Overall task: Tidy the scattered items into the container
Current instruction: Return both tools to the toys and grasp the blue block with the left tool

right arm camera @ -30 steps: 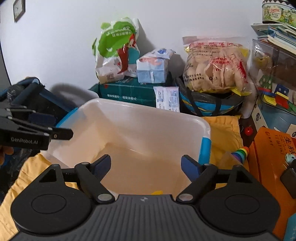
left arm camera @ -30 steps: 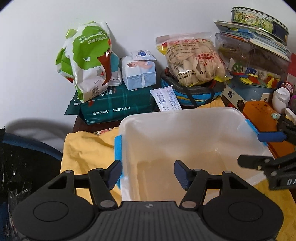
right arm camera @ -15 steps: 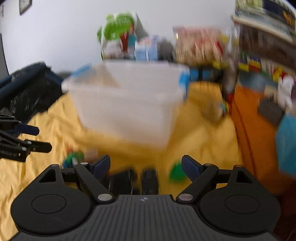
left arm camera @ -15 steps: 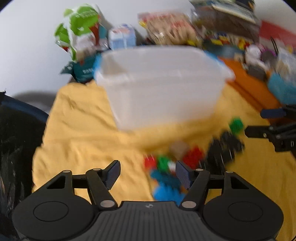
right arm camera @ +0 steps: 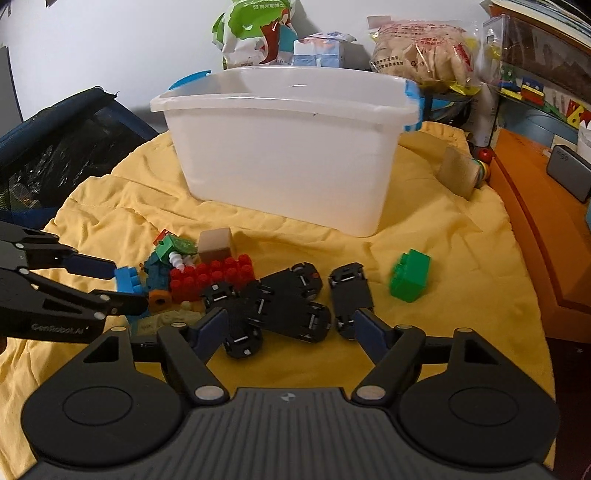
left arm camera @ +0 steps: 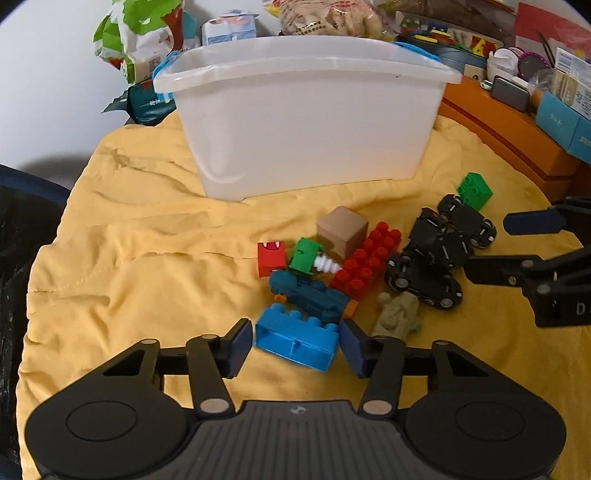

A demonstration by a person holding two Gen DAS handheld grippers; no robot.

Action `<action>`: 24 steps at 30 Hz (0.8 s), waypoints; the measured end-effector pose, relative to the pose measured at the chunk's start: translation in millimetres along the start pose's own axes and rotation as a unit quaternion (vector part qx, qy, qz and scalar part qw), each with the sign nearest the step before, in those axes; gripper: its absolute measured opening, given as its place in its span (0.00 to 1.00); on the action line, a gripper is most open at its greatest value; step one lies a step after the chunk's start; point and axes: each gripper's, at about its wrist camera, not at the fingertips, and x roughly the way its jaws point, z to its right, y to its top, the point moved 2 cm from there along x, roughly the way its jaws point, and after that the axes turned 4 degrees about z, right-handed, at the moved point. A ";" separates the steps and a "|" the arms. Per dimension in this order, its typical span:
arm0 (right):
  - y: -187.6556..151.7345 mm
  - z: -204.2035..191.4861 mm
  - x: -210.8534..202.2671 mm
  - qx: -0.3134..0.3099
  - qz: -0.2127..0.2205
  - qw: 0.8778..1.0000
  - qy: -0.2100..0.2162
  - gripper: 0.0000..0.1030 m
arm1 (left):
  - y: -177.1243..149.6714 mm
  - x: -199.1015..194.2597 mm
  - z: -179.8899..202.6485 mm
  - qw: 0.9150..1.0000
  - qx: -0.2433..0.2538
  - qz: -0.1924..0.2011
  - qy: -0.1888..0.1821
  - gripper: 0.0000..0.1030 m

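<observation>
The left claw (left arm camera: pixel 295 341) now hangs low over the yellow cloth (left arm camera: pixel 147 258), its fingers spread wide on either side of a bright blue plastic building brick (left arm camera: pixel 297 339) without touching it; a second ago it hovered over the bin's open mouth. The right claw (right arm camera: pixel 290 326) has dropped in the same way and is likewise wide apart, framing a heap of black toy cars (right arm camera: pixel 280 302) that lie touching one another.

Just beyond the blue brick lies a dark teal toy train with orange ends (left arm camera: pixel 310 291), and beside it a flat red studded brick plate (left arm camera: pixel 365 258). Behind these sit a small red block with a printed mouth (left arm camera: pixel 271 258), a green block with a white screw (left arm camera: pixel 306 254) and a plain brown cube (left arm camera: pixel 341 230). A pale olive toy figure (left arm camera: pixel 397 314) lies just right of the left claw's right finger. A green two-by-two brick (right arm camera: pixel 410 275) stands apart, to the right of the cars.

The translucent white plastic bin with blue handle clips (left arm camera: pixel 303 122) stands on the cloth behind the whole scatter; its inside is hidden from this low angle, whereas earlier both cameras looked down into it. None of the toys touches it.

Behind the bin, a green-and-white bag (right arm camera: pixel 255 33) and a clear packet of pale crackers (right arm camera: pixel 421 48) lean at the wall.
</observation>
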 end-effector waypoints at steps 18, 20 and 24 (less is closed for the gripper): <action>-3.3 -3.3 24.9 0.012 -0.016 1.000 -0.019 0.75 | -4.9 12.1 -4.9 1.000 -0.008 -0.010 0.005 0.52; -3.4 -1.2 30.0 0.023 -0.022 0.999 -0.016 0.74 | -4.6 12.4 -6.6 1.000 -0.006 -0.007 0.004 0.52; -2.4 1.6 37.0 0.040 -0.024 0.999 -0.007 0.67 | -3.5 15.0 -8.2 1.000 -0.012 -0.010 -0.002 0.53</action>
